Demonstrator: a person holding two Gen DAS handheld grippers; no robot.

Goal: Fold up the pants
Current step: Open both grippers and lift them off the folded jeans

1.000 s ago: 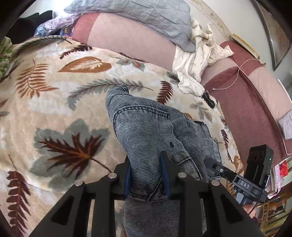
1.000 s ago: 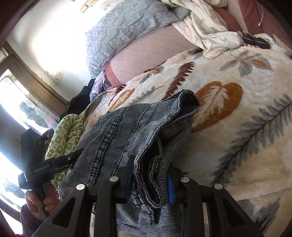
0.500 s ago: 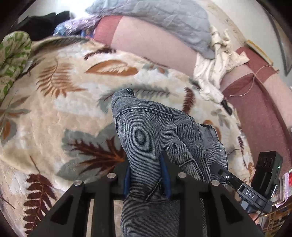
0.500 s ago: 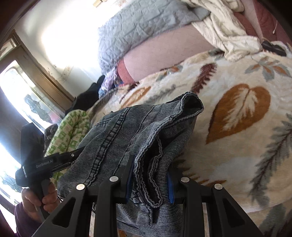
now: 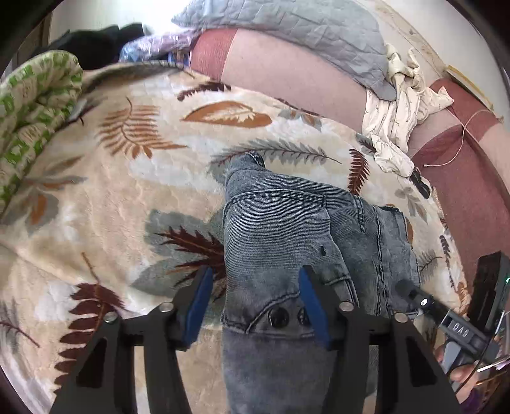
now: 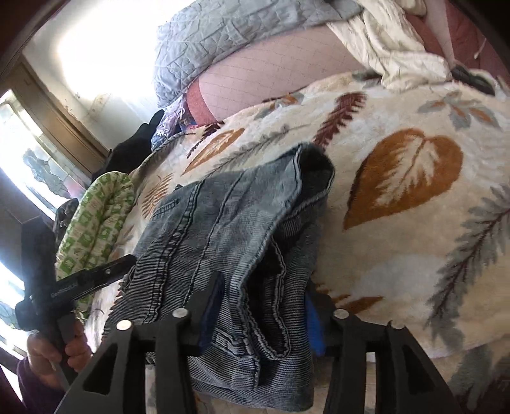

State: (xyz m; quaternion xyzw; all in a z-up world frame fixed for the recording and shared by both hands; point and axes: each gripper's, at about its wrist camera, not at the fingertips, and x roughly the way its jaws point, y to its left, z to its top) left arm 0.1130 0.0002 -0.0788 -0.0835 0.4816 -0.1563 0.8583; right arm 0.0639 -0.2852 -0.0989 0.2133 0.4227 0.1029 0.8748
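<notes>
The pants (image 5: 280, 242) have been released by the left gripper (image 5: 253, 305), now spread. The right gripper (image 6: 259, 315), also spread, straddles the fabric; the fold appears placed.

Blk grippers (image 5: 253, 305), blue pads (image 5: 197, 305)

The left wrist view looks forward and down between its fingers (image 5: 197, 302), close over the jeans (image 5: 287, 242) on the blanket (image 5: 111, 191), with the other gripper (image 5: 459, 324) at its right edge. The right wrist view sits low and close, facing across the jeans (image 6: 223, 229) toward the window (image 6: 25, 172). Both share jeans, blanket (image 6: 398, 223) and pillow (image 5: 287, 22).
</notes>
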